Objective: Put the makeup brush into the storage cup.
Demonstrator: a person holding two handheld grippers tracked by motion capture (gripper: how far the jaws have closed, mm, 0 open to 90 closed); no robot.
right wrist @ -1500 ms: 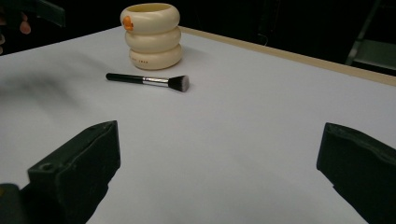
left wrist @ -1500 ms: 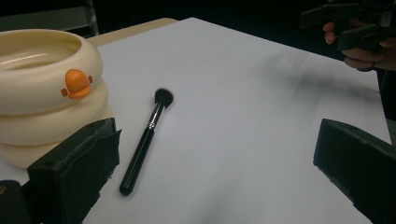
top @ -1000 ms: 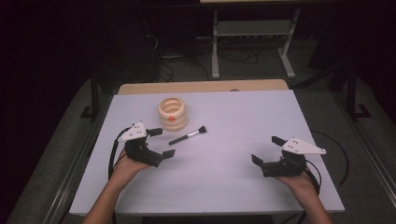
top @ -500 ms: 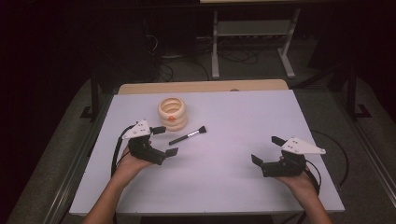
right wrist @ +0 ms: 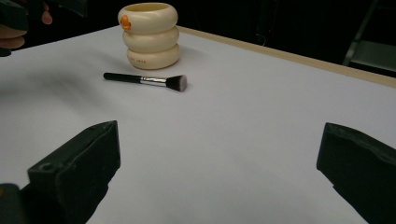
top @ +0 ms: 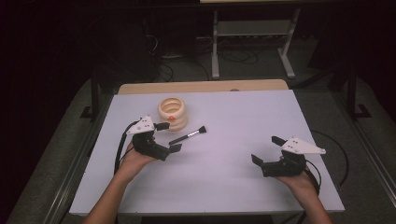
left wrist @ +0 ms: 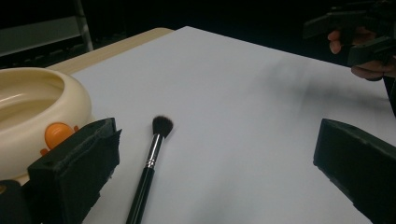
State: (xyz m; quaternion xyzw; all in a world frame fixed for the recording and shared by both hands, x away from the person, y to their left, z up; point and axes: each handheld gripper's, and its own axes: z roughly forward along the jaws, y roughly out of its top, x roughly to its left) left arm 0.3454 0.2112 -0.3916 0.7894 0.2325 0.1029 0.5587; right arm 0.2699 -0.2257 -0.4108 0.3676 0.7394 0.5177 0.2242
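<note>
Since the earlier frame, the left gripper (top: 165, 137) has moved farther from the person and a little right, closing on the makeup brush (top: 188, 136), while the right gripper (top: 267, 150) has kept its place.

From the high view, a white table (top: 243, 121) fills the middle of the scene, with a wooden strip (top: 201, 87) along its far edge and dark floor beyond. At the left, a hand (top: 135, 158) holds the left gripper with its jaws spread wide, gripping nothing; one jaw reaches toward a cream ridged holder (top: 172, 113), the other sits just beside the near end of the brush handle. The brush lies flat on the table just right of the holder, its bristles pointing to the far right. Well apart, at the near right, the right gripper rests low over bare table, jaws also spread and released.

The left gripper view (left wrist: 217, 172) brings detail that the high view lacks: the brush (left wrist: 148, 169) lies between the two black jaws, closer to the left one, dark bristles at the far end, a silver band midway. The holder (left wrist: 32, 116) sits close at the left, showing an orange mark. Far right, fingers (left wrist: 369, 72) show around the other gripper.

The right gripper view (right wrist: 219, 172) shows the holder (right wrist: 148, 35) as three stacked rings, standing upright, with the brush (right wrist: 144, 80) lying just in front of it, apart from it.
</note>
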